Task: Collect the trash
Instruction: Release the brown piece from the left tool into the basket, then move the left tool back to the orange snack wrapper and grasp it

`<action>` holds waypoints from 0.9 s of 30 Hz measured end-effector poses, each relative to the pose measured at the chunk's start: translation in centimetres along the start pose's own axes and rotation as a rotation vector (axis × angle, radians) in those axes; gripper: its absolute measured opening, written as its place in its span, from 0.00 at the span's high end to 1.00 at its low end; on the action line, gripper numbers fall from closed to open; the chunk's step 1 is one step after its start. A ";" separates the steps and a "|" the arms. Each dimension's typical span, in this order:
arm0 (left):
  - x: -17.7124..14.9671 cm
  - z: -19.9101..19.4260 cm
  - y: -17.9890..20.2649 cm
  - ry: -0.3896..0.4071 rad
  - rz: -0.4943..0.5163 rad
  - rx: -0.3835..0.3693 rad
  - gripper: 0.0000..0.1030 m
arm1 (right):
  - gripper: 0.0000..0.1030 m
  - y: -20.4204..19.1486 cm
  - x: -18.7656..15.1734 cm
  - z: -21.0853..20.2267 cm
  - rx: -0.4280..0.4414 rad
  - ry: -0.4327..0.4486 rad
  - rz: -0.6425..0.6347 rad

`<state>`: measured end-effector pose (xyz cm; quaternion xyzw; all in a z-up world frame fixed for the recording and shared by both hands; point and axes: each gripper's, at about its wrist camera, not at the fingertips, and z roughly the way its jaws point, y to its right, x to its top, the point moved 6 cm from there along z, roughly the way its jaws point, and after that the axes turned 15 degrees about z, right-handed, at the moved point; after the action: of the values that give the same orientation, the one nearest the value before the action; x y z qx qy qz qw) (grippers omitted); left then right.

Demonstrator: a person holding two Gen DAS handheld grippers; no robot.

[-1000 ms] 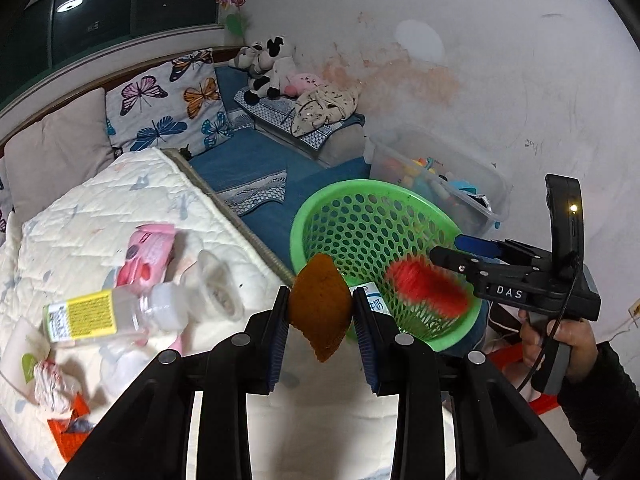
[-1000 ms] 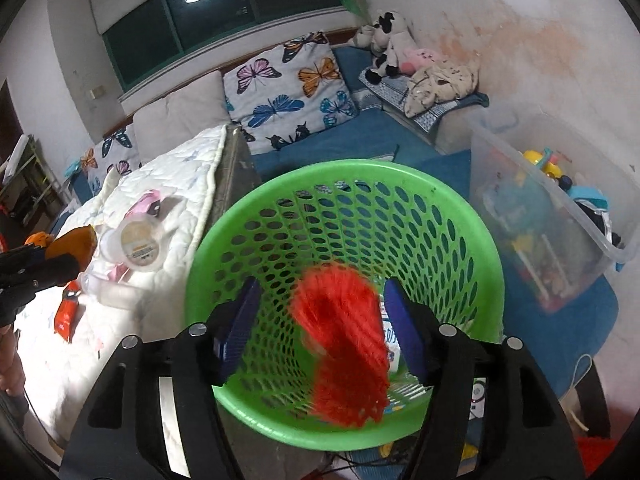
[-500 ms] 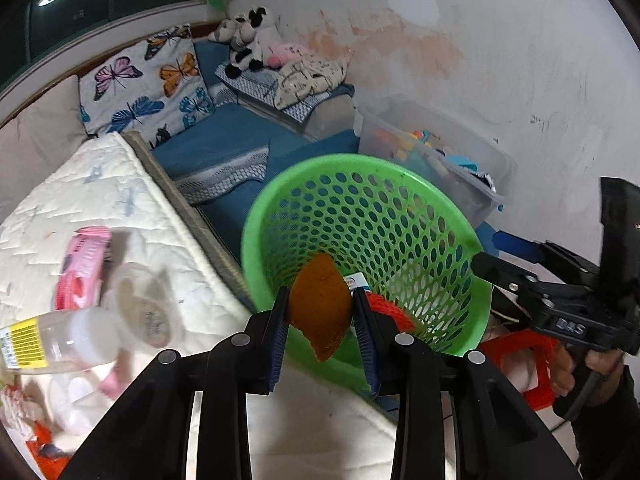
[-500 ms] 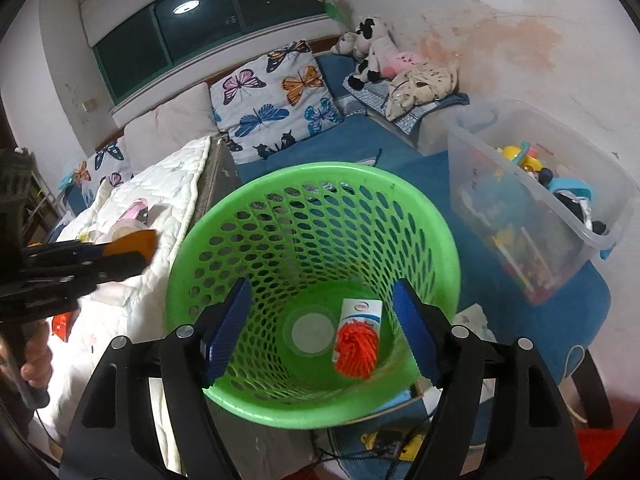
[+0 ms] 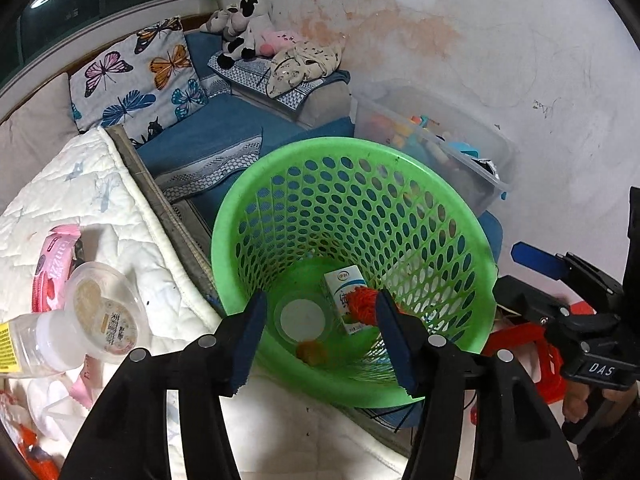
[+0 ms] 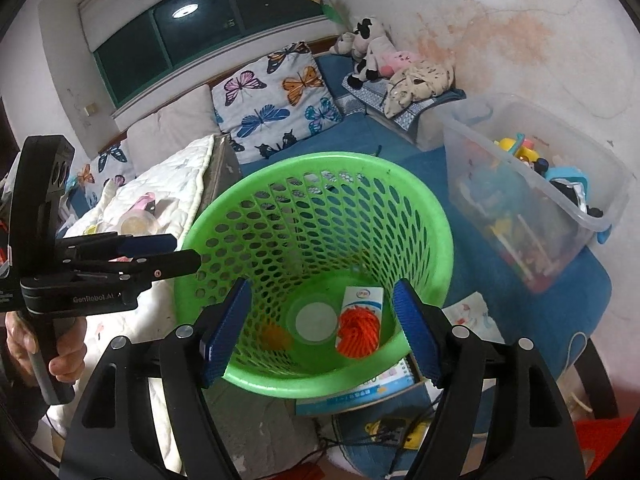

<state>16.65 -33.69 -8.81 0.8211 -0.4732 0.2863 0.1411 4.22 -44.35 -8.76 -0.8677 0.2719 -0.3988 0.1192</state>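
Trash lay partly collected: green basket (image 5: pixel 460 216) held three pieces; cup (image 5: pixel 106 312) and bottle (image 5: pixel 36 340) remained left on the quilt (image 5: pixel 120 216). Left gripper (image 5: pixel 320 330) was opening, empty; right gripper (image 6: pixel 320 322) spread, empty.

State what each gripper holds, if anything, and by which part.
Nothing is held. The left gripper is opening with nothing between its pads; the right gripper is open and empty. Both are above the green basket.
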 end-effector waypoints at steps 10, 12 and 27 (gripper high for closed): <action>-3.0 -5.3 -2.1 0.055 -0.070 0.091 0.41 | 0.25 -3.6 -1.8 -1.1 0.056 -0.011 -0.047; -4.1 -6.6 -2.8 0.063 -0.086 0.130 0.37 | 0.25 -4.6 -2.4 -1.1 0.069 -0.018 -0.061; -15.4 -13.8 -11.6 0.037 -0.329 0.363 0.10 | 0.20 -11.4 -5.1 -0.8 0.155 -0.057 -0.156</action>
<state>15.96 -10.11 -6.61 0.8937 -0.2712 0.3547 0.0444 5.16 -32.04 -6.64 -0.8854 0.1684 -0.4018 0.1621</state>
